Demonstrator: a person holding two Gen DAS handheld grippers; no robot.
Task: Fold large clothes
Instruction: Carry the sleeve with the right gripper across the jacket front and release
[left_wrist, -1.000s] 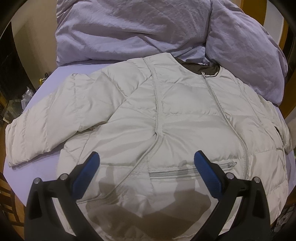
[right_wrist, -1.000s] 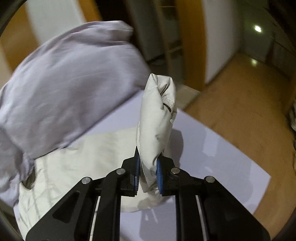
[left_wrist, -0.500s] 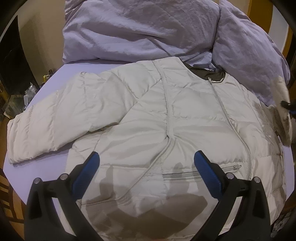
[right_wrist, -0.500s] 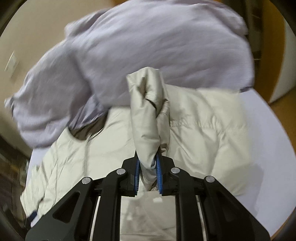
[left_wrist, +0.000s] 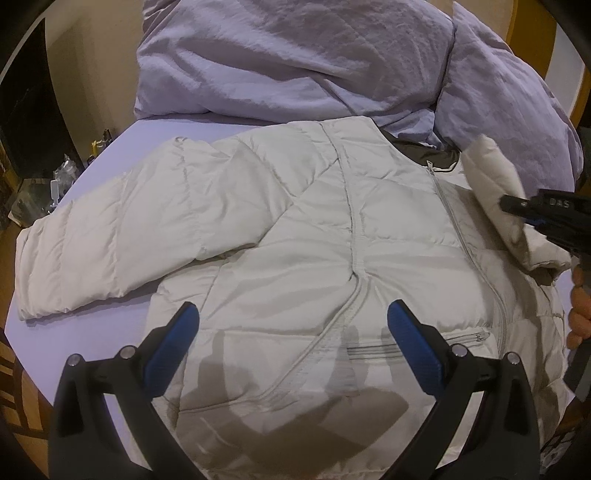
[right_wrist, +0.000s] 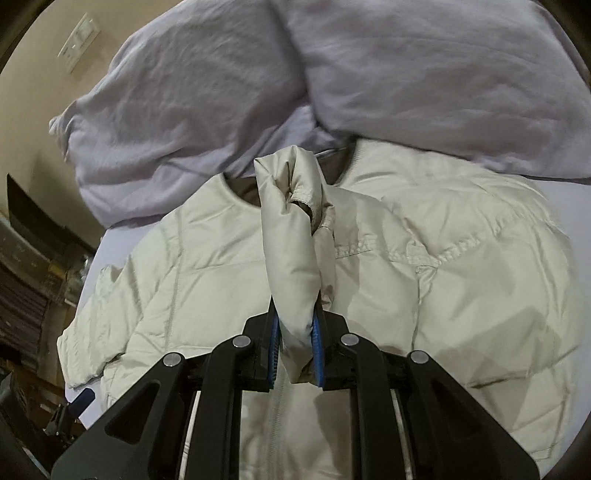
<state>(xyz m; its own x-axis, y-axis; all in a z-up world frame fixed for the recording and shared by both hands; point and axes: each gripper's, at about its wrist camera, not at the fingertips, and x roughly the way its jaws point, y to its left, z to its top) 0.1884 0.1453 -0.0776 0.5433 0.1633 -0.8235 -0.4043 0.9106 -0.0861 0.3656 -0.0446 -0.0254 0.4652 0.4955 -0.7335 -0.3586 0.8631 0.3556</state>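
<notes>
A cream puffer jacket (left_wrist: 288, 258) lies front up on a lilac sheet (left_wrist: 110, 155), zipped, collar at the far side. Its left sleeve (left_wrist: 92, 243) lies stretched out to the left. My left gripper (left_wrist: 291, 332) is open and empty, hovering over the jacket's lower hem. My right gripper (right_wrist: 294, 345) is shut on the right sleeve (right_wrist: 291, 236) near its cuff and holds it up over the jacket's chest (right_wrist: 207, 266). In the left wrist view the right gripper (left_wrist: 532, 210) comes in from the right edge with the sleeve (left_wrist: 498, 184).
A lilac duvet (left_wrist: 303, 59) is piled at the far side of the bed, touching the jacket's collar. Clutter (left_wrist: 59, 181) stands on the floor past the bed's left edge. A wall switch (right_wrist: 79, 40) shows at the upper left.
My right gripper has swung the held sleeve from the bed's right side inward over the jacket's chest. My left gripper has stayed open and drifted a little.
</notes>
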